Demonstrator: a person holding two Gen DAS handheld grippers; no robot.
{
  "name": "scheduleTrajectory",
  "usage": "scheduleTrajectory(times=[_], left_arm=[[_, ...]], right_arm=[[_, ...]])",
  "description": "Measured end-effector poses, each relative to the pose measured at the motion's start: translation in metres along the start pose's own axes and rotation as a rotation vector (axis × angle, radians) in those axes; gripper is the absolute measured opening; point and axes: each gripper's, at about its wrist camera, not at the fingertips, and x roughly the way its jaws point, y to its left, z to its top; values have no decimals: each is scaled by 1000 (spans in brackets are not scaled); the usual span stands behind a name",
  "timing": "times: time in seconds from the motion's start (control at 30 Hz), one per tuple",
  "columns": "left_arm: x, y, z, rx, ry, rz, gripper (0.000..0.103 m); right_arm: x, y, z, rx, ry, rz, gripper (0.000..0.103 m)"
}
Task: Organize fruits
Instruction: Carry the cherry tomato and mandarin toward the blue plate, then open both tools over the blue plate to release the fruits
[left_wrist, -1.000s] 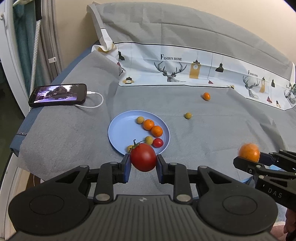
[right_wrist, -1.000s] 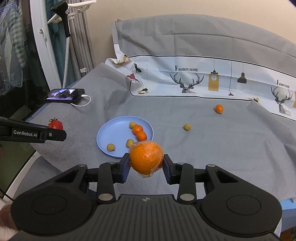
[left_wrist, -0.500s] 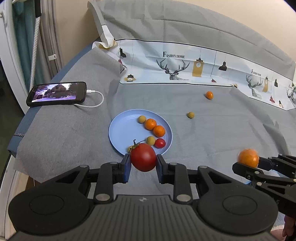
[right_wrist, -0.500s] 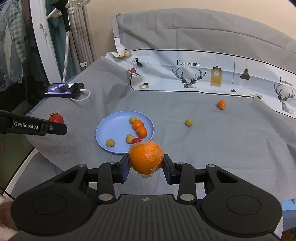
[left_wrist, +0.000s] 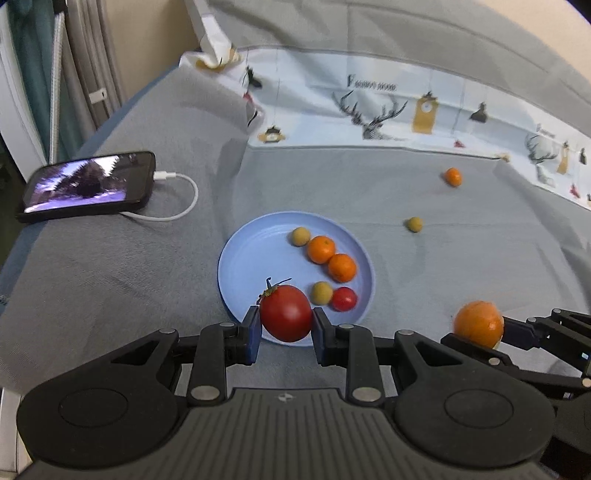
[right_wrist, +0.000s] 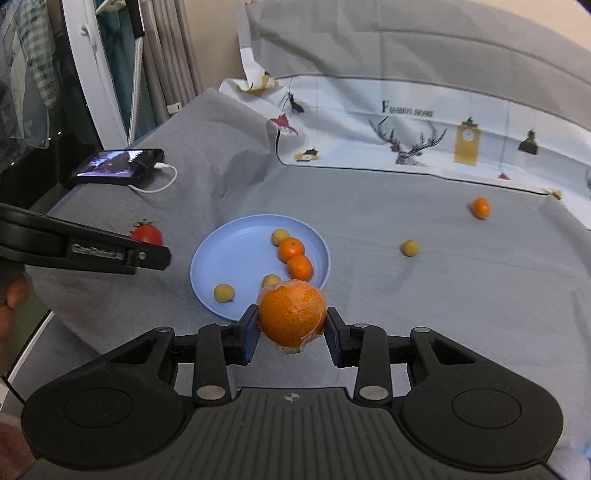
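My left gripper (left_wrist: 286, 326) is shut on a red tomato (left_wrist: 286, 313) with a green stem, held just above the near rim of the blue plate (left_wrist: 251, 258). My right gripper (right_wrist: 291, 332) is shut on a large orange (right_wrist: 291, 316) in a thin plastic wrap, held over the plate's near rim (right_wrist: 236, 251). The plate holds two small oranges (left_wrist: 321, 249), yellow-green fruits (left_wrist: 321, 292) and a small red tomato (left_wrist: 344, 298). The tomato also shows in the right wrist view (right_wrist: 147, 233), and the orange in the left wrist view (left_wrist: 478, 324).
A small orange (left_wrist: 453, 176) and a yellow-green fruit (left_wrist: 414, 224) lie loose on the grey cloth, far right of the plate. A phone (left_wrist: 88, 184) with a white cable lies at the left edge. A printed cloth (left_wrist: 388, 107) covers the back.
Both grippers have moved forward towards the plate with their fruit still held; the plate now looks larger and closer in both views.
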Motion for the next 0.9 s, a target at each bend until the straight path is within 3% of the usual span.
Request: scheduleTrajectory(times=[0.47, 0.53, 0.6, 0.63, 0.67, 0.77, 0.9], left_arm=[[104, 11, 28, 43, 80, 66, 32], [109, 13, 30, 50, 77, 59, 41], [106, 14, 32, 53, 43, 62, 91], [102, 14, 32, 53, 17, 73, 100], [94, 14, 29, 55, -25, 79, 103], [81, 11, 21, 87, -21, 67, 103], [60, 8, -1, 83, 35, 36, 103]], right_arm=[[124, 8, 23, -42, 119, 64, 39], [132, 9, 25, -41, 99, 75, 39], [137, 10, 27, -49, 62, 79, 42], [139, 10, 28, -63, 60, 88, 54], [140, 11, 29, -81, 69, 100, 67], [127, 13, 25, -127, 68, 62, 80], [96, 8, 8, -133, 111, 31, 86]])
